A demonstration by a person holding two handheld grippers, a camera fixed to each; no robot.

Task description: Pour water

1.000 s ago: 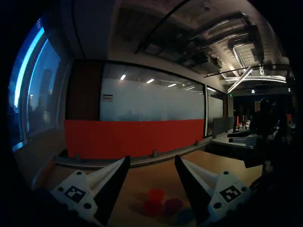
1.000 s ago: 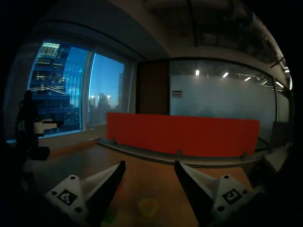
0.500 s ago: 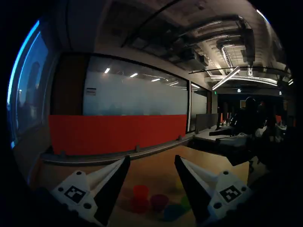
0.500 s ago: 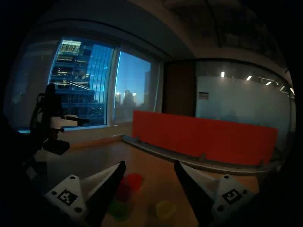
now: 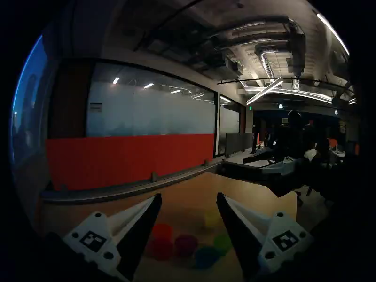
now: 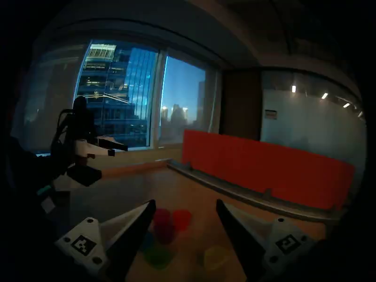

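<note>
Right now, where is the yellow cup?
In the right gripper view, the yellow cup stands on the table, right of the green cup, apart from it.

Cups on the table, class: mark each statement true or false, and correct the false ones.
1. The left tool and the right tool are both open and empty. True.
2. The cups stand on a wooden table. True.
3. The yellow cup is gripped by a tool. False: it stands free on the table.
4. Every cup is red. False: there are also a green cup and a blue cup, among others.
</note>
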